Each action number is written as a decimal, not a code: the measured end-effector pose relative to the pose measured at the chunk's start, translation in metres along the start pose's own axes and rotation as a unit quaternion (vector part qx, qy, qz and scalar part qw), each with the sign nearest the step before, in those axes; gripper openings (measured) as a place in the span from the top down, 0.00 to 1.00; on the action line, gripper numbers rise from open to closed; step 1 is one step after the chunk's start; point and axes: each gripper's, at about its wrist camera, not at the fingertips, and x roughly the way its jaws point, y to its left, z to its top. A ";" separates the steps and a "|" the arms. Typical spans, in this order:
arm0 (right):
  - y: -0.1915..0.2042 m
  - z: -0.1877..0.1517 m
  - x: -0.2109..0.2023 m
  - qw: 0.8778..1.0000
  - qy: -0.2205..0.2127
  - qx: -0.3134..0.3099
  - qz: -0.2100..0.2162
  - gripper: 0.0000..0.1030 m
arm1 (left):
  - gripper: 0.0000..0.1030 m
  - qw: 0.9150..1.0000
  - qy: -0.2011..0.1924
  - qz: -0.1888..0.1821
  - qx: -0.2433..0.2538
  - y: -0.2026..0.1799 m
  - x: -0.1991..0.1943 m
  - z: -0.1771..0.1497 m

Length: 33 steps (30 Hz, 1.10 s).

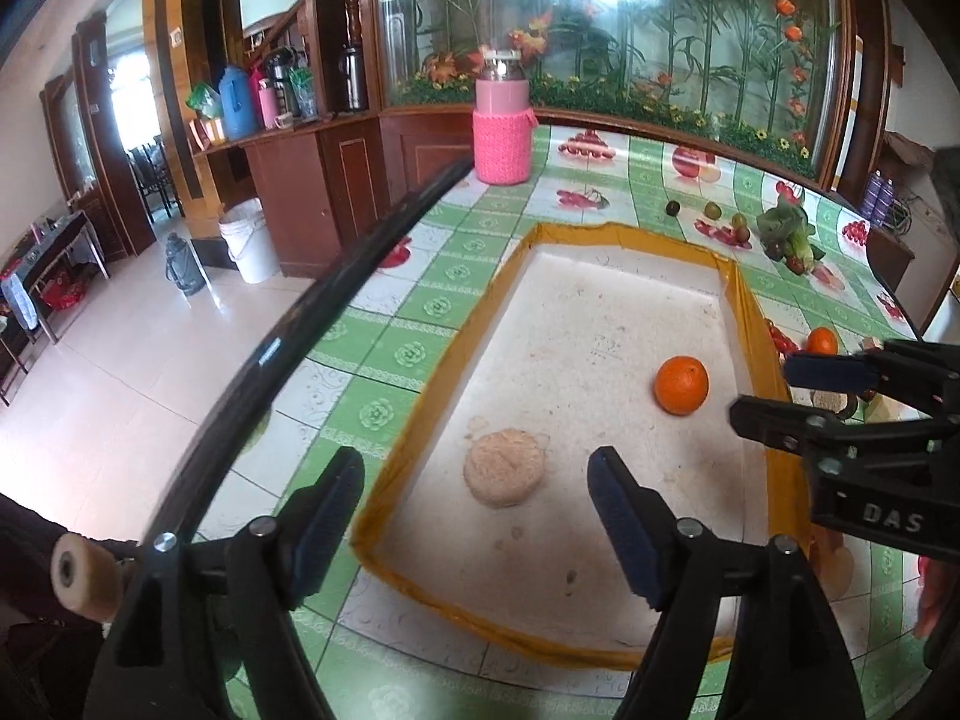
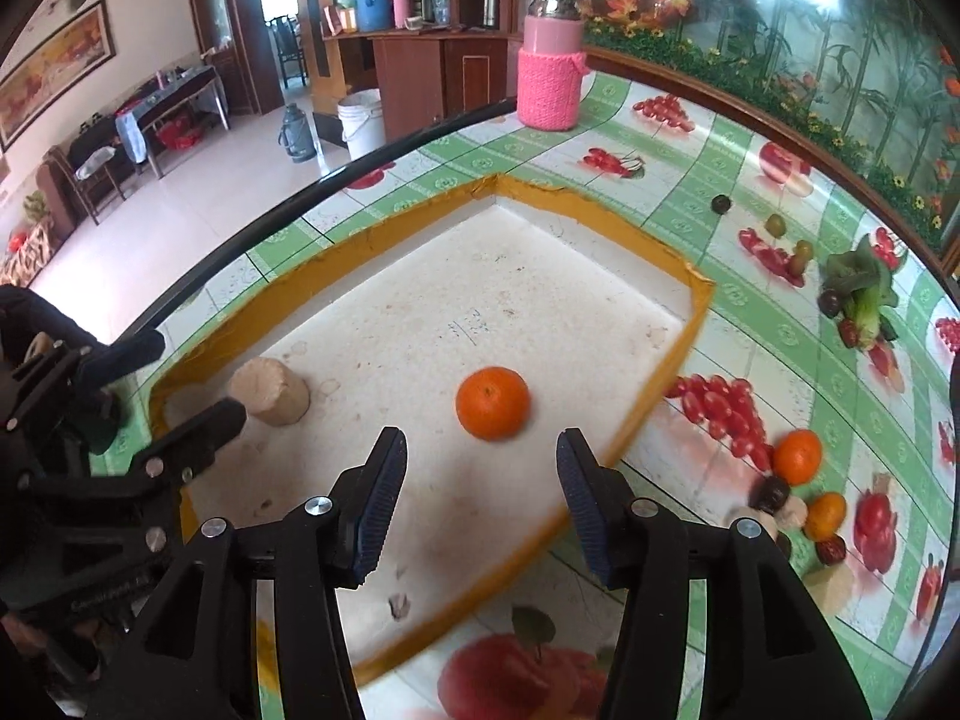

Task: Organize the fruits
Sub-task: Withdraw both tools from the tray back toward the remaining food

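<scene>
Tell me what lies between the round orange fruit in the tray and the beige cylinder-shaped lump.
Nothing: between the orange fruit and the beige lump only bare white tray floor shows, clearest in the right wrist view.

Left claw point(image 1: 474, 516) angled downward, jaws spread wide with nothing between them; right claw point(image 2: 480, 504) likewise angled down beside it, jaws parted, narrower, nothing gripped.
</scene>
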 end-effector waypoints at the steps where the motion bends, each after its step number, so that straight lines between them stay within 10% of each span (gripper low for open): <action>1: -0.002 -0.004 -0.006 1.000 -0.002 0.002 -0.001 0.50 | 0.18 1.000 -0.005 0.003 0.001 -0.001 -0.003 0.001; 15: -0.066 -0.059 -0.066 0.994 -0.013 0.100 -0.040 0.39 | 0.04 0.998 -0.048 -0.036 0.032 -0.049 -0.036 0.012; 33: -0.164 -0.135 -0.096 0.972 -0.039 0.214 -0.092 0.31 | 0.03 0.989 -0.009 -0.097 0.109 -0.138 -0.040 0.012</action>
